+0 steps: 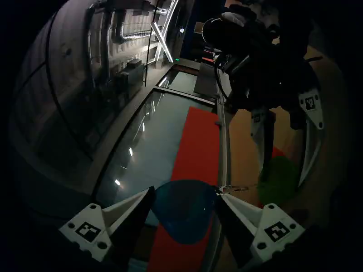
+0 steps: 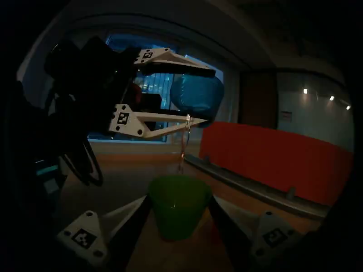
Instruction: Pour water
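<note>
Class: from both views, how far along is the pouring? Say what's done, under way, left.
Done: left gripper grips the blue cup, right gripper the green cup. Under way: blue cup tipped above, a thin stream falling into the green cup. Left: finish pouring, right the blue cup.

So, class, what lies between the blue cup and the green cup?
A thin stream of water runs from the tipped blue cup down into the green cup, seen in the right gripper view.
</note>
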The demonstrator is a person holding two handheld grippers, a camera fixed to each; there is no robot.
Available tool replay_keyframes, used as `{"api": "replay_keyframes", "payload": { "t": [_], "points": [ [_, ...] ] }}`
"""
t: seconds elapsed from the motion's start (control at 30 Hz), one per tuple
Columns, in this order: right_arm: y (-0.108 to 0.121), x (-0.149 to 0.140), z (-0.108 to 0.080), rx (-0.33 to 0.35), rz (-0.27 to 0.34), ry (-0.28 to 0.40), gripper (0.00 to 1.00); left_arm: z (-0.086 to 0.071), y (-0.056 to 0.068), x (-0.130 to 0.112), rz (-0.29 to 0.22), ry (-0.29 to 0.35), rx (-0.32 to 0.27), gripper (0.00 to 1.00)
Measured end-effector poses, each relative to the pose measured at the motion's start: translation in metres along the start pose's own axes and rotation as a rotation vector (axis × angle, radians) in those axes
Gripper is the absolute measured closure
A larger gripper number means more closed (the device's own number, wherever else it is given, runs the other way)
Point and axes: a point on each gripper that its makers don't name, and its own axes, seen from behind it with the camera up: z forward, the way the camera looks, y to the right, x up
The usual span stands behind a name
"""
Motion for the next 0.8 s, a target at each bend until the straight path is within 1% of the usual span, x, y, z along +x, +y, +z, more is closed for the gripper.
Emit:
{"api": "replay_keyframes", "payload": {
  "t": [0.8],
  "points": [
    [0.0012, 0.0016, -0.0005, -0.004, -0.003, 0.004, 0.00, 0.0042, -0.0045, 0.0037, 0.084, 0.004, 0.008, 0.10]
  ]
}}
